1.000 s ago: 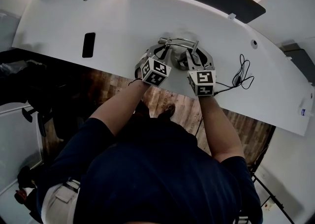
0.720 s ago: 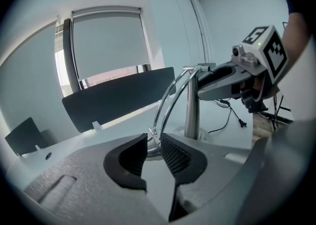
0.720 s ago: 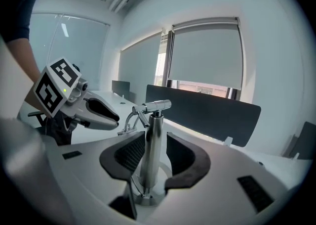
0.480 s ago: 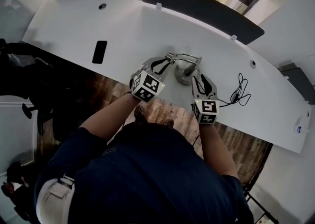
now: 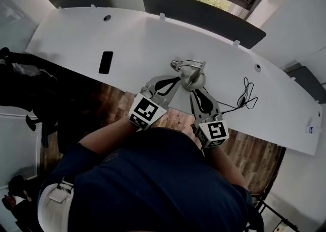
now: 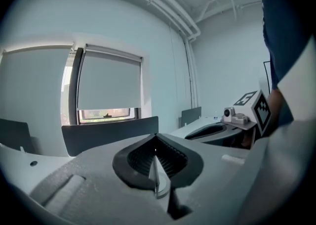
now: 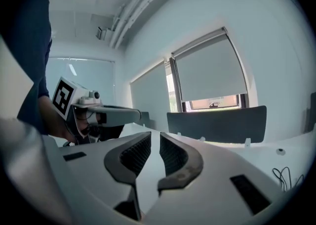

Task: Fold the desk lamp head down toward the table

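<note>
white desk (image 5: 127,37) | left tool (image 6: 155,142) closed, empty | right tool (image 7: 155,137) just closing, ajar, empty

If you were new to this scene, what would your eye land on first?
The silver desk lamp at the white desk's near edge draws the eye. Just short of it hover the left gripper, jaws together, and the right gripper, whose empty jaws have just been closing yet stand slightly apart. A black cable lies to the lamp's right.

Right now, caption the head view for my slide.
Left gripper and right gripper, empty, point at the desk lamp on the white desk.
</note>
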Demonstrator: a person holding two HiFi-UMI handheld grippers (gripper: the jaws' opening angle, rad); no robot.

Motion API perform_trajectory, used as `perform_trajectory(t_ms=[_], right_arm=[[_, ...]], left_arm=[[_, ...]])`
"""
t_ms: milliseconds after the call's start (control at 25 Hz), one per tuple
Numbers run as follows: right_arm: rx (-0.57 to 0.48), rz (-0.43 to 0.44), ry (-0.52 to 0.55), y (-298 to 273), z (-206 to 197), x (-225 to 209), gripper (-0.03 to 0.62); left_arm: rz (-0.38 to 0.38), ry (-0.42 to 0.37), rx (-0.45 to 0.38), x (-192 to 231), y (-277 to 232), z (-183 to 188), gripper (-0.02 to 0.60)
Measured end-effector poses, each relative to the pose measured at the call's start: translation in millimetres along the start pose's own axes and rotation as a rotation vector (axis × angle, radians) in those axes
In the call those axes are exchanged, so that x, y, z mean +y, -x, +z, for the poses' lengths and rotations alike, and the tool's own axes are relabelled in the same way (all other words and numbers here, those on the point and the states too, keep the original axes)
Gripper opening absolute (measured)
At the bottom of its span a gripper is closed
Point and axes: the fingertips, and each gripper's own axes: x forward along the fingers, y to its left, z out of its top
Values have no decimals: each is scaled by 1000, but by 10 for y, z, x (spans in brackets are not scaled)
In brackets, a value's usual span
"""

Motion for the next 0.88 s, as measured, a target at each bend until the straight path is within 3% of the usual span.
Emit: perform_trajectory(t_ms=[240, 720, 880], right_arm=[[-85, 50, -1, 118, 311, 256, 35], [-91, 58, 60, 189, 181, 371, 11], [-102, 70, 21, 195, 183, 439, 9]], left_arm=[[-58, 32, -55, -242, 124, 229, 6], [-65, 76, -73, -397, 278, 96, 6], [-71, 58, -58, -426, 306, 79, 6]])
